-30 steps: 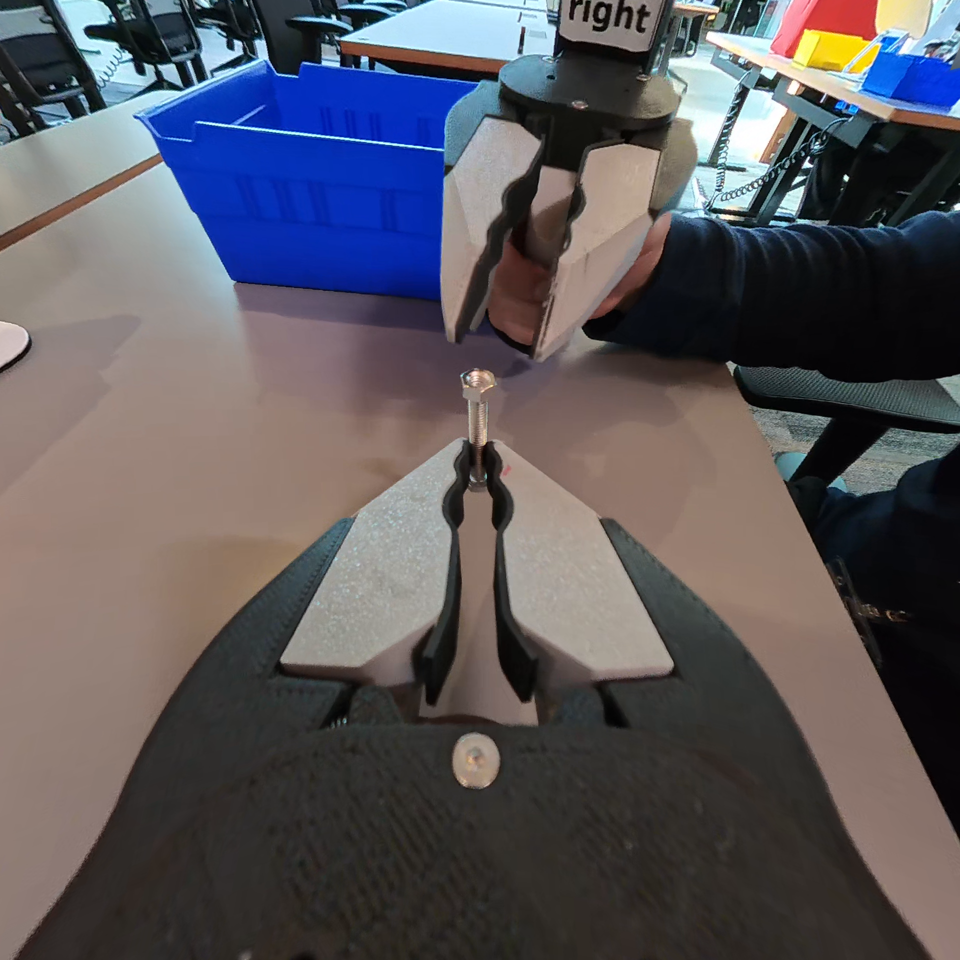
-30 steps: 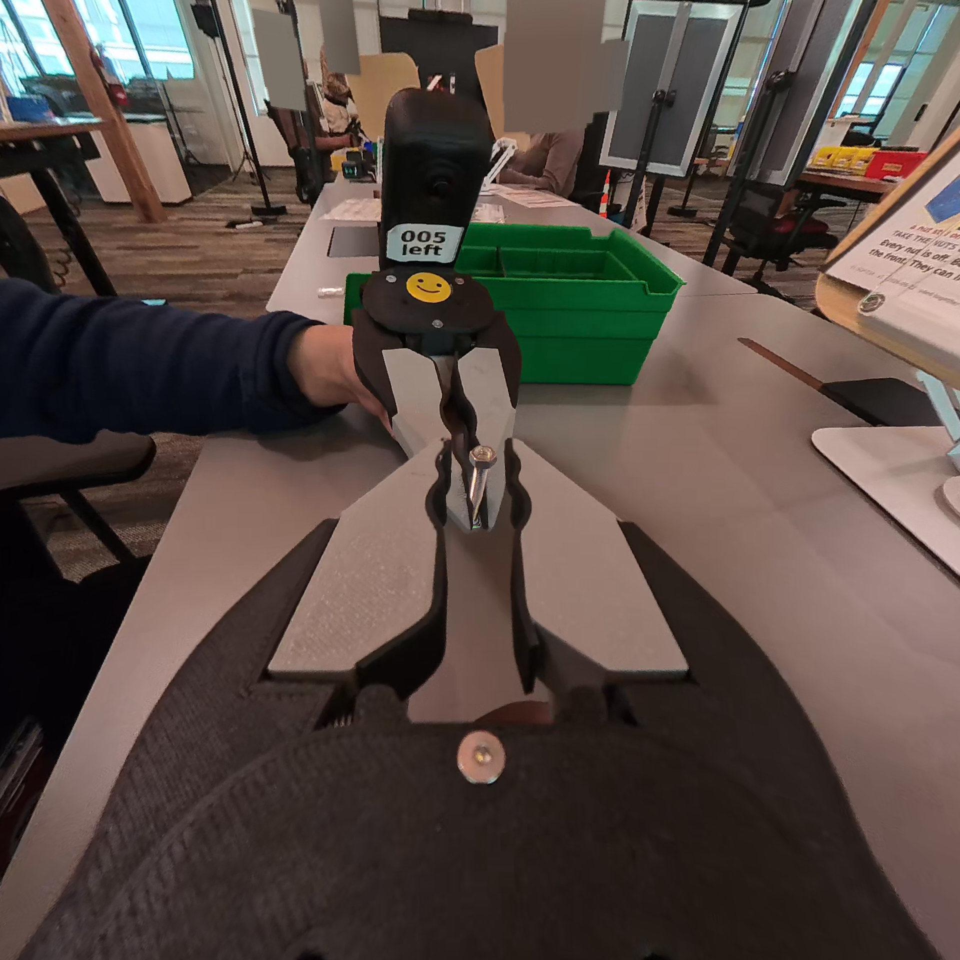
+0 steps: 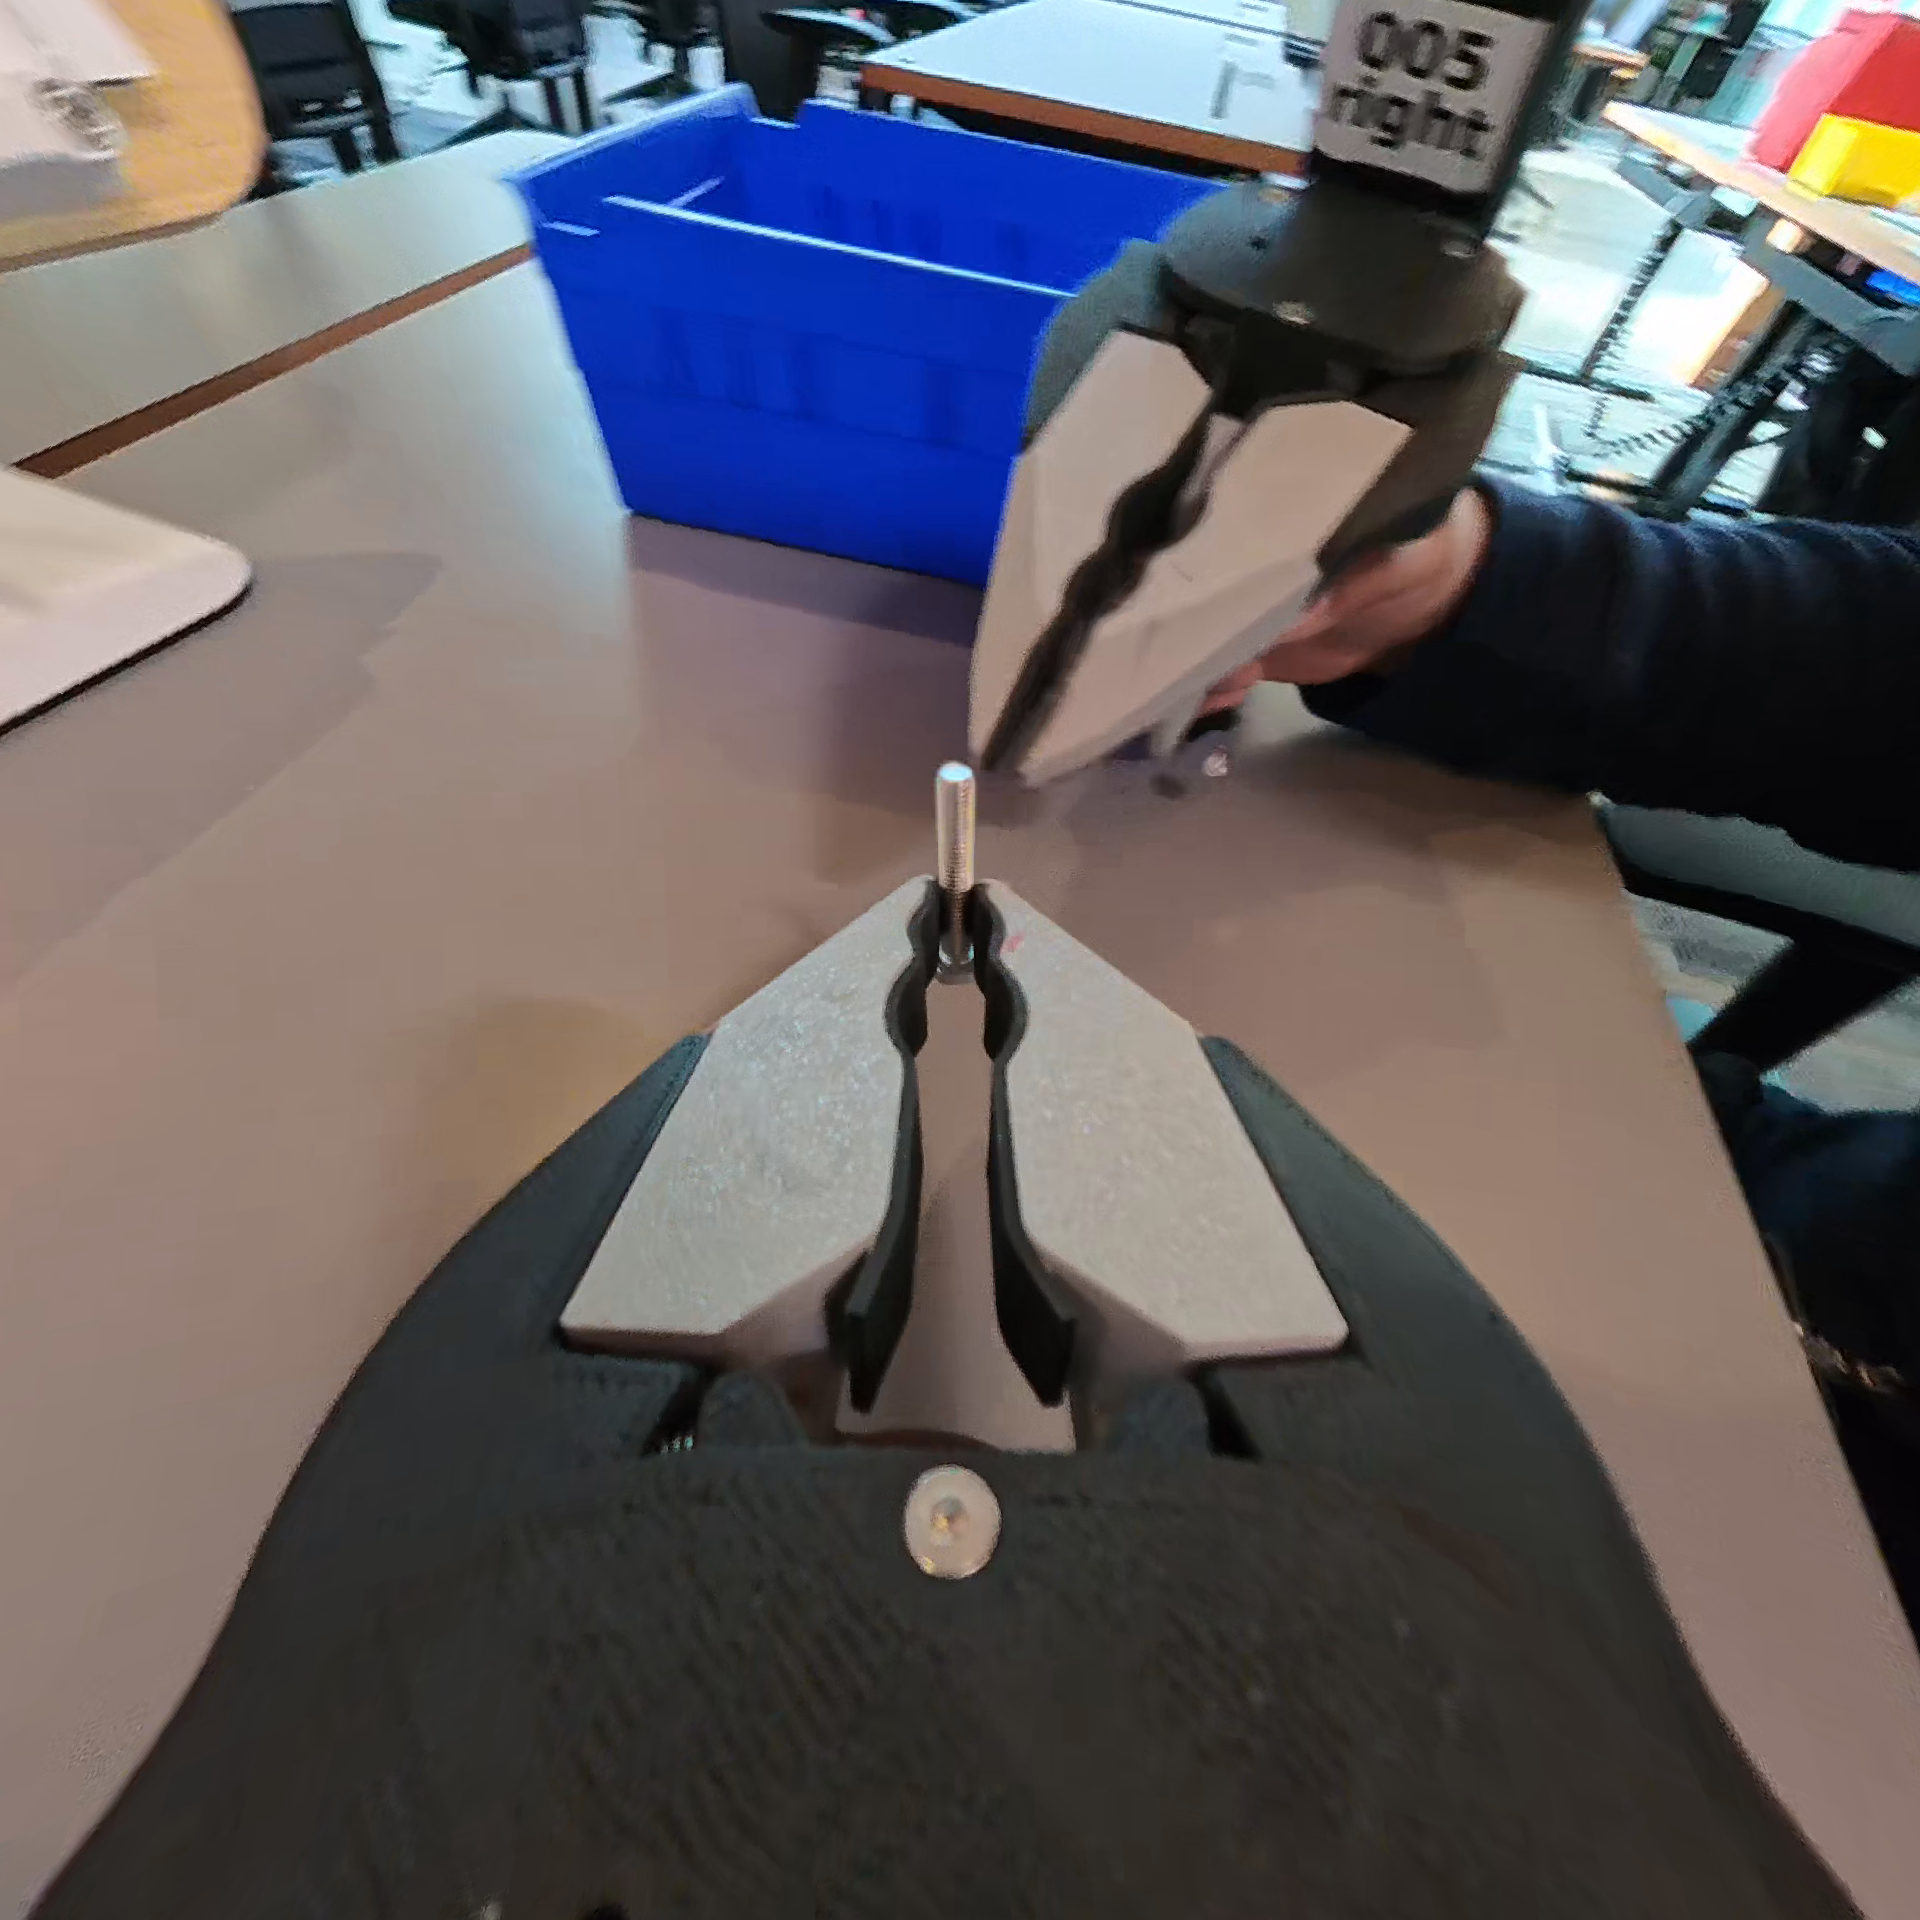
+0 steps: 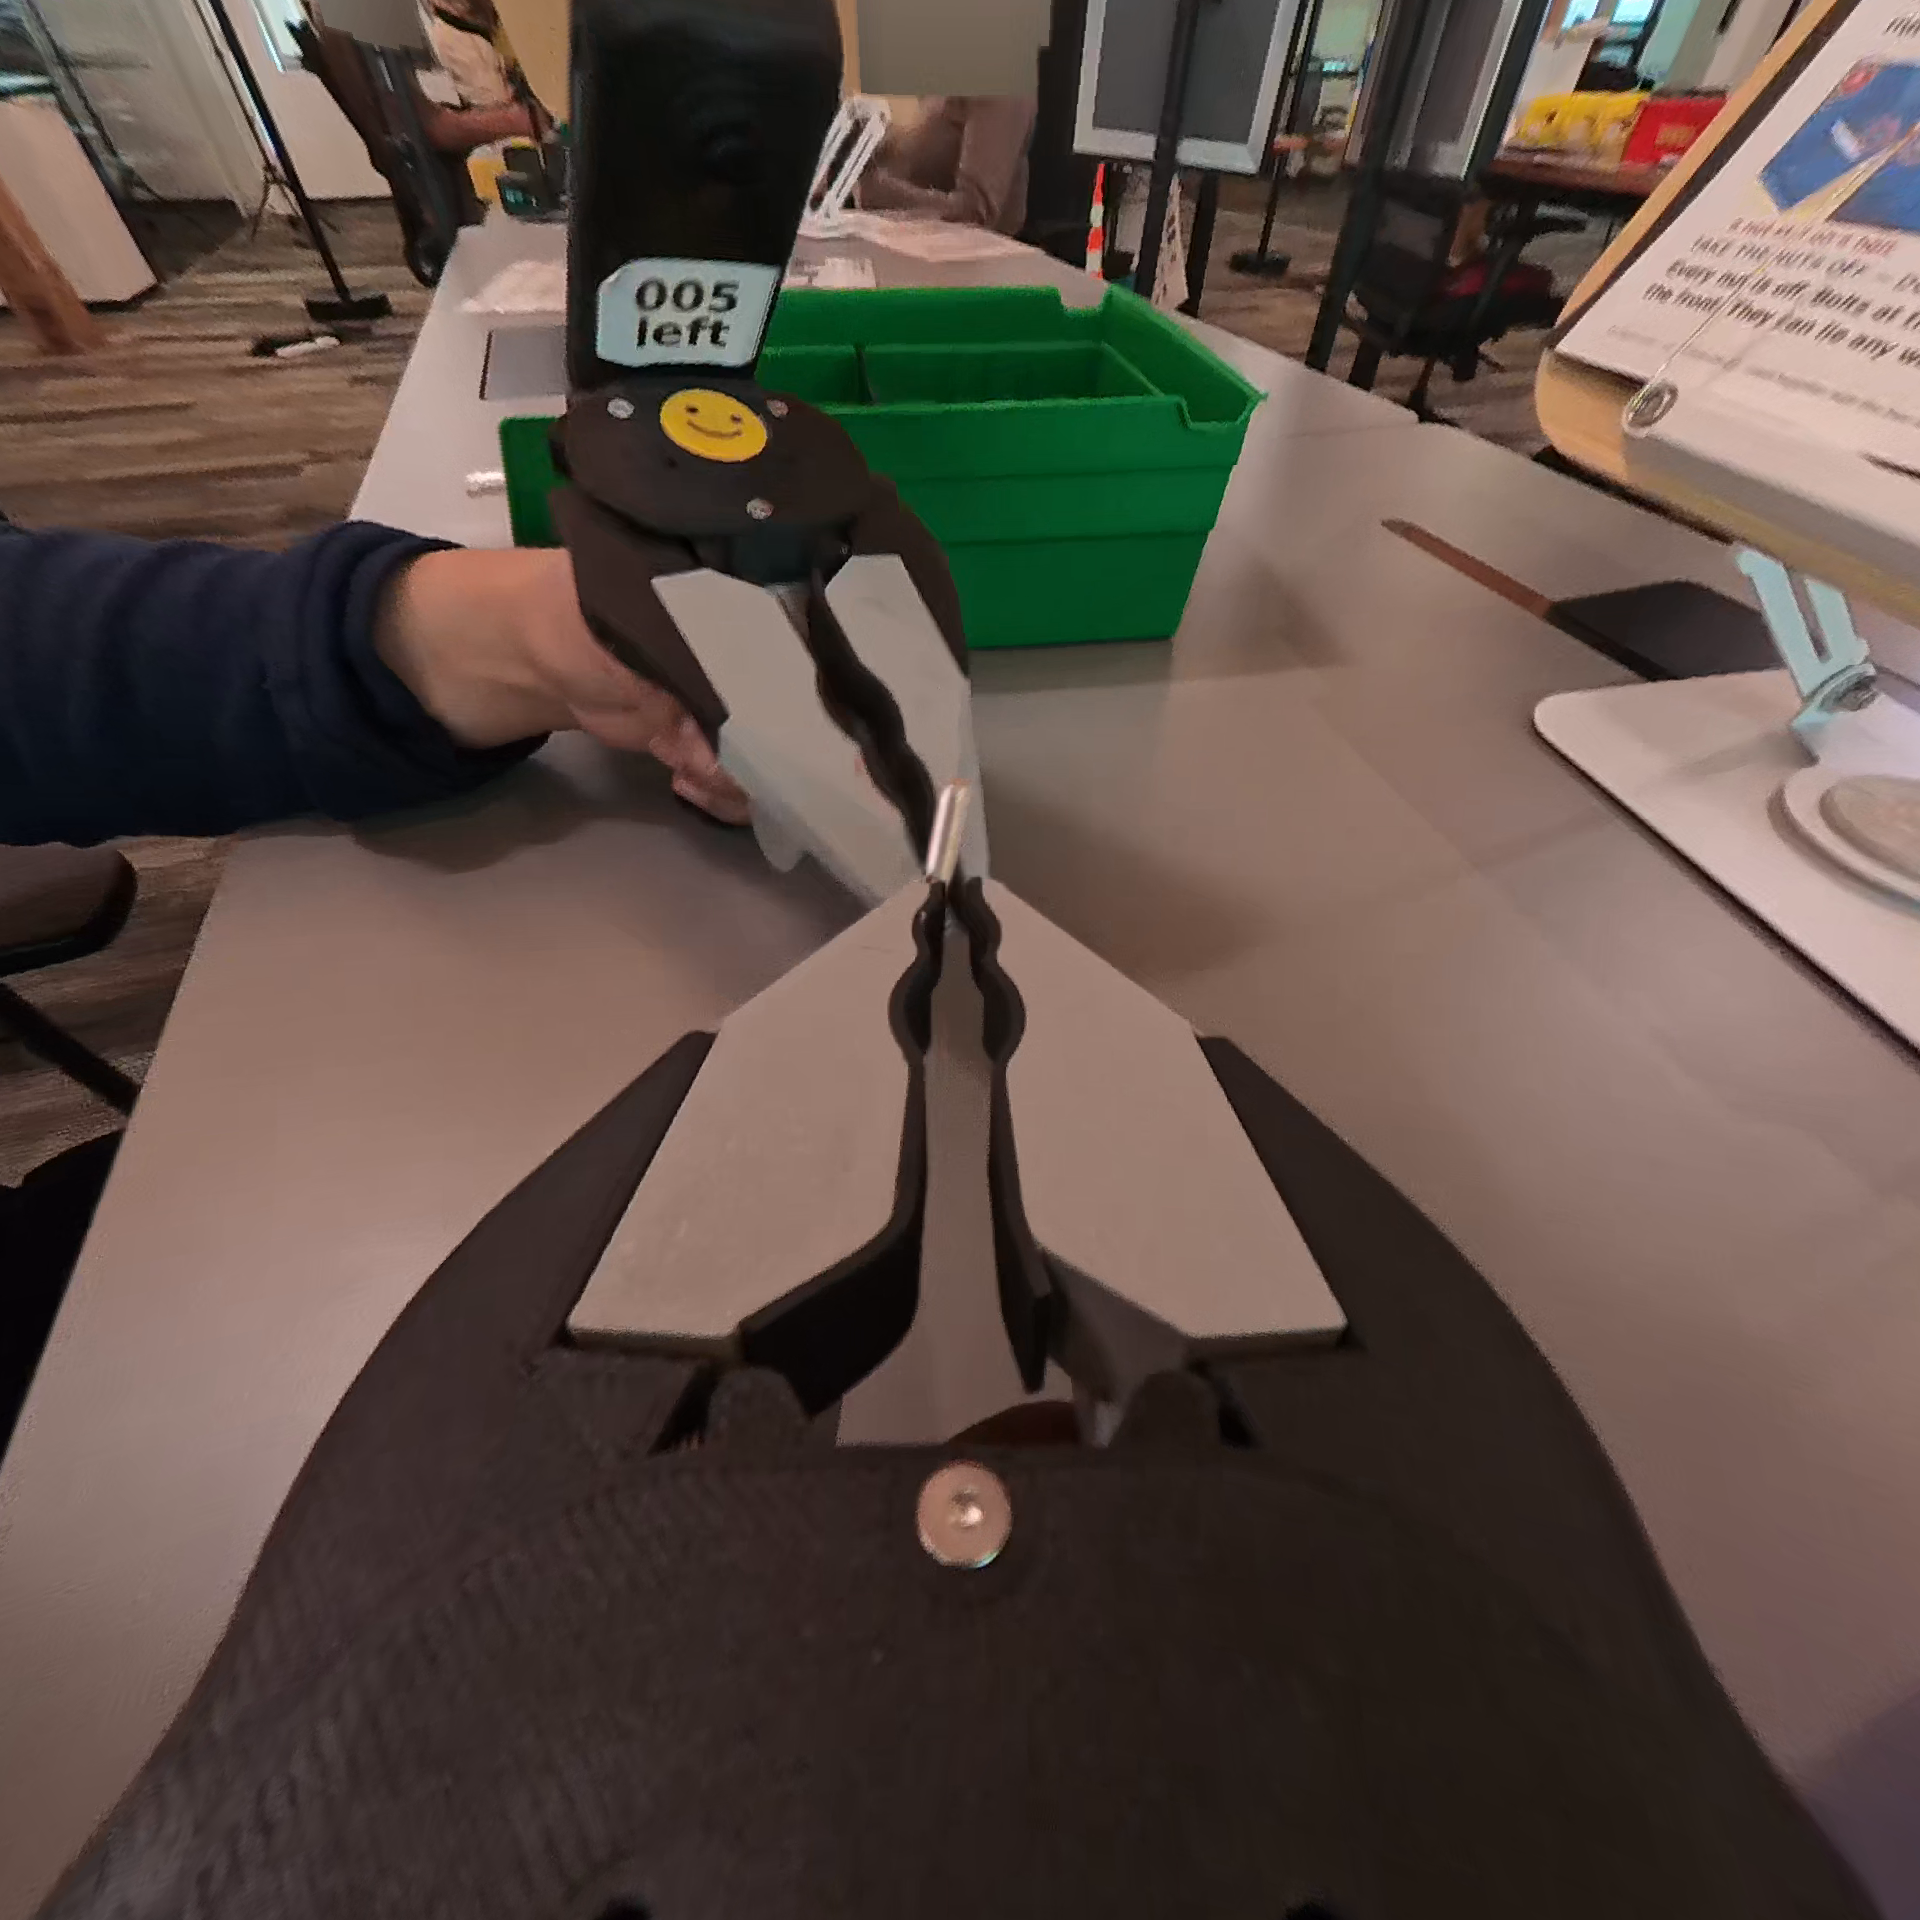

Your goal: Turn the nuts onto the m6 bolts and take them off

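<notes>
Now the bolt (image 3: 953, 831) is clamped upright in the left gripper (image 3: 953, 914), threaded end bare; the right gripper (image 3: 1003, 753) is held nearly closed just beside it, seemingly empty. A nut must be fetched next.

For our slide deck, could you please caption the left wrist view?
Left tool clamps an upright bolt, tip bare; shut right tool hovers beyond.
</notes>
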`<state>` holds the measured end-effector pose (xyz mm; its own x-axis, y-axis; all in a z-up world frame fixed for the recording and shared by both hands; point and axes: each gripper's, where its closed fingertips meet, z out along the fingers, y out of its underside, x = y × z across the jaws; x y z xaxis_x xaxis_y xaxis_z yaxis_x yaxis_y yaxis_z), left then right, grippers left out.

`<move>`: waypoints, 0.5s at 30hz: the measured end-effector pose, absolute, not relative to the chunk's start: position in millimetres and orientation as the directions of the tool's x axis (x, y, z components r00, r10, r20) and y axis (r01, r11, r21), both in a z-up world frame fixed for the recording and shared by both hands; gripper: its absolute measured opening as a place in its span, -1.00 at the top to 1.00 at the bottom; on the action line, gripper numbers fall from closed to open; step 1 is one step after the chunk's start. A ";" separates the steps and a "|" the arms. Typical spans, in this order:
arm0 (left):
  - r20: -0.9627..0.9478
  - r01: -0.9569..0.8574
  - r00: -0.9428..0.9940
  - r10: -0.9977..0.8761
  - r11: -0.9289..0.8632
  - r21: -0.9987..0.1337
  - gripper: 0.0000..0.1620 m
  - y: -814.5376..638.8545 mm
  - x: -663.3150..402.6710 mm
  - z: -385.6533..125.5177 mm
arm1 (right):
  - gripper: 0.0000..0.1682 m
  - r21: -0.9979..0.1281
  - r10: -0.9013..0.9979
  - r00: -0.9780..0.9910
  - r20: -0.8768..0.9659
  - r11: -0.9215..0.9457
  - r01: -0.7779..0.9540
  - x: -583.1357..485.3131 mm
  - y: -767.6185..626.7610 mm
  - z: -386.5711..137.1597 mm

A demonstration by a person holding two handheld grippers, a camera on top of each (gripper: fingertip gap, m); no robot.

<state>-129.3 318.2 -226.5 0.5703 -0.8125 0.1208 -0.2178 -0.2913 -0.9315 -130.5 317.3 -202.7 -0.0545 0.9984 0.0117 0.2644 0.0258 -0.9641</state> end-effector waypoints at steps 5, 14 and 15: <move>0.169 -0.142 0.635 -0.754 -0.329 -0.934 0.97 330.9 -143.9 -222.9 | 0.98 -0.975 0.995 0.073 0.063 0.046 0.218 -131.3 337.9 -201.8; 0.140 -0.172 0.650 -0.747 -0.324 -0.930 0.96 332.2 -143.7 -226.1 | 0.75 -0.952 0.987 -0.151 0.052 0.095 0.293 -116.9 265.7 -188.3; 0.145 -0.164 0.652 -0.744 -0.324 -0.932 0.97 332.8 -145.0 -225.3 | 0.74 -0.937 0.968 -0.250 0.024 0.109 0.331 -105.4 234.2 -189.4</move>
<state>-145.0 332.8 -225.3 0.6522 -0.7442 0.1446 -0.1635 -0.3243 -0.9317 -105.4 234.2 -189.4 -0.2499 0.9680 0.0243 0.3305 0.1089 -0.9375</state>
